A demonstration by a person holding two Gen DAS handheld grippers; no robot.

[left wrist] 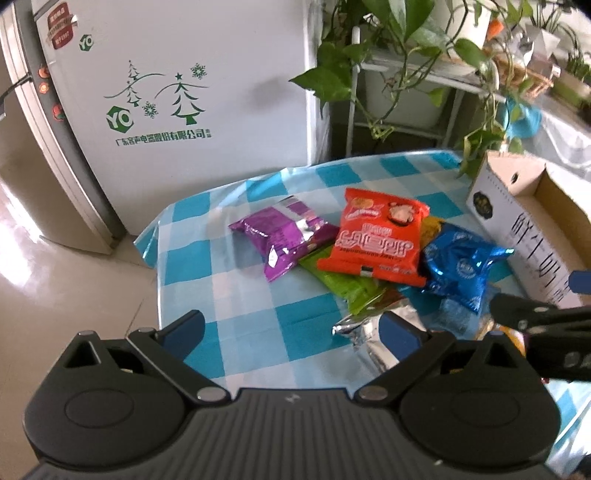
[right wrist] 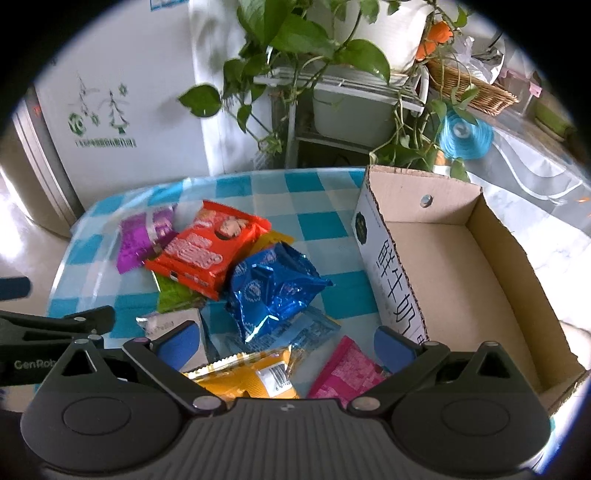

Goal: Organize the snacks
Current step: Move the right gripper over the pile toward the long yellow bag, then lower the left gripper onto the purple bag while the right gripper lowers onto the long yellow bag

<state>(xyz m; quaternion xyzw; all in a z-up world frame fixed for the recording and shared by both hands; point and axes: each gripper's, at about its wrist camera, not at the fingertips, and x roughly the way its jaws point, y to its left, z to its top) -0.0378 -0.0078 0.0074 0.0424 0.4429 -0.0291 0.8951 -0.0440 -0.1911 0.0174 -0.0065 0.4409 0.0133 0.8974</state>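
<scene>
Blue-and-white checked cloth point(left wrist: 258, 325) covers the table, white fridge point(left wrist: 184, 92) with green tree decals behind it, trailing plant point(right wrist: 295, 33) on a rack at the back, pale tile floor off the fingers' left. Left gripper point(left wrist: 293, 326) wide open, holding nothing; silver packet point(left wrist: 364, 330) touches its right finger. Right gripper point(right wrist: 288, 345) also spread, empty; yellow packet point(right wrist: 251, 376) and pink packet point(right wrist: 347, 373) lie between its fingers. Ahead: purple packet point(left wrist: 280, 232), red packet point(left wrist: 376, 236), blue packet point(right wrist: 273, 291) piled together. Cardboard box point(right wrist: 491, 236) beside the right finger, nothing in it.
</scene>
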